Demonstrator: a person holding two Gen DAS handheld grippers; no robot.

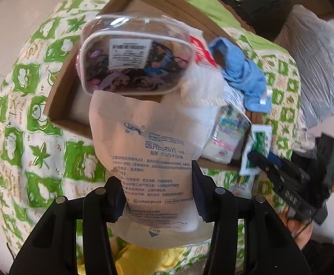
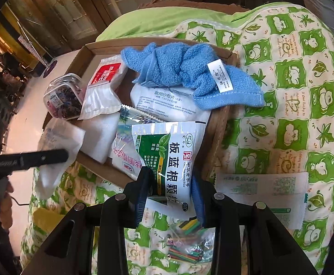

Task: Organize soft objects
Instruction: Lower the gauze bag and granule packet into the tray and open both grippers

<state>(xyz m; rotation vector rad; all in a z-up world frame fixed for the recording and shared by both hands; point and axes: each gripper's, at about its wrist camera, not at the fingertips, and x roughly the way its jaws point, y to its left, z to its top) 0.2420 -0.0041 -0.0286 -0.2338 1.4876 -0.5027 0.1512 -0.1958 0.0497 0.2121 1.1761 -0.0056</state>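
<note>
Over a green-and-cream patterned quilt (image 2: 299, 105), the left gripper (image 1: 157, 190) is clenching a pale, crinkled gauze-pad packet (image 1: 153, 151) printed with blue Chinese text, holding it up in front of a shallow cardboard box (image 1: 59, 105). The right gripper (image 2: 170, 188) is gripping a white-and-green herbal granule sachet (image 2: 171, 160) by its lower part, the sachet hanging over the box's near edge. Inside the box, a crumpled blue towel (image 2: 189, 73) with a white care label is lying partly across a second white gauze packet (image 2: 167, 107). Beside it are sitting a red-labelled zip bag (image 2: 105, 84), a folded white pad (image 2: 100, 135) and a clear zip pouch (image 1: 132, 55) stuffed with colourful hair ties. A clear bag of coloured sticks (image 2: 187, 243) is resting on the quilt below the right gripper, and a flat white sachet (image 2: 263, 185) is lying just outside the box.
</note>
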